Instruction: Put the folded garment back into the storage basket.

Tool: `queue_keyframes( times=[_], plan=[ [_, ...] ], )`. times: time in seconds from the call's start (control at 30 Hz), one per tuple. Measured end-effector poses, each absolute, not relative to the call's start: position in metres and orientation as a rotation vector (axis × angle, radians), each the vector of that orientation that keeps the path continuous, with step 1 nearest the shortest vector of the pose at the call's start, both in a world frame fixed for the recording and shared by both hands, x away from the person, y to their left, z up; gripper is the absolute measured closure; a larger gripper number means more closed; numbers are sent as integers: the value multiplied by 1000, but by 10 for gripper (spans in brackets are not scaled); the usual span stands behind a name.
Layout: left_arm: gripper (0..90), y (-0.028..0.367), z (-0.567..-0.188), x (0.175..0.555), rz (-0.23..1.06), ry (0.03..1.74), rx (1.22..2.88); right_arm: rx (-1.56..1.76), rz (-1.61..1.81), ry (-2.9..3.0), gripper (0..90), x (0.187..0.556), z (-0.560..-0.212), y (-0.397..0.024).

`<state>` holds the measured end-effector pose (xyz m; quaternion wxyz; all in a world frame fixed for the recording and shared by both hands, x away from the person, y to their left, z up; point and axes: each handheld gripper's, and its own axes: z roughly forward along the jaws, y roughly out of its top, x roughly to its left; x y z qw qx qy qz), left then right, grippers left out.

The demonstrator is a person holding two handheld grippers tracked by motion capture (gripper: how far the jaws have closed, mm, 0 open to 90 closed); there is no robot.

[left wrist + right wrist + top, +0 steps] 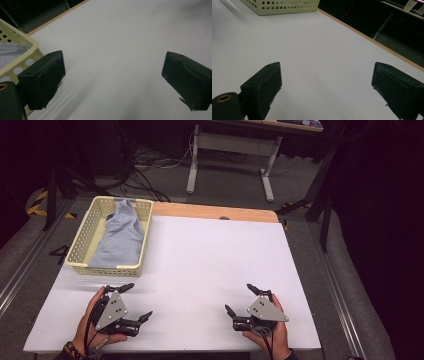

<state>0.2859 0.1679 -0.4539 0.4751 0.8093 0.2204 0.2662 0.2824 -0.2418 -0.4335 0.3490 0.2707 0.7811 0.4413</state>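
Note:
A pale yellow perforated basket (84, 234) stands at the table's far left, with a light blue cloth (119, 236) lying bunched inside it. My left gripper (137, 301) rests near the front left of the white table, open and empty, just in front of the basket. In the left gripper view its jaws stand wide apart (113, 83) with the basket's rim (28, 45) and a bit of the cloth (10, 51) at the left. My right gripper (241, 299) sits open at the front right. Its jaws (325, 92) hold nothing, and the basket (284, 6) lies far ahead.
The white sheet (210, 265) covers the table, with a wooden strip (215, 212) bare along the far edge. Beyond it are a desk frame (232, 160) and cables (145, 170) on the floor. Metal rails (340, 295) run along both sides.

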Motion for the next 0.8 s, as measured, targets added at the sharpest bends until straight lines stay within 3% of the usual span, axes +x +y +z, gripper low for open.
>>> queue_keyframes(
  times=[0.8],
  plan=[
    [76, 168, -458, 290, 597, 558, 1989, 697, 1162, 2048, 93, 285, -435, -240]
  ],
)
